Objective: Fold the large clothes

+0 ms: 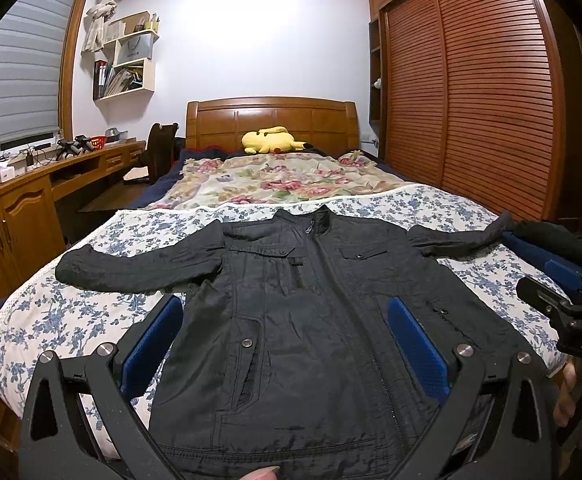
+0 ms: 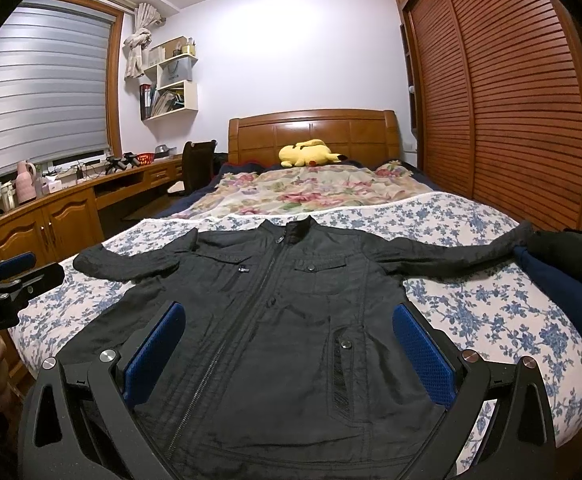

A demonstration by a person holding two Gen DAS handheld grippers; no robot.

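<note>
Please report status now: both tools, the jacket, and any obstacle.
Left tool open, right tool open, both empty. Black jacket flat on bed, zipped, sleeves spread. Dark clothes pile at one cuff.

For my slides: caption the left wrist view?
Open left gripper above black jacket spread flat on the bed.

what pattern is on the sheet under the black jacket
White with a blue floral print. The sheet under the jacket shows best in the right wrist view.
</note>
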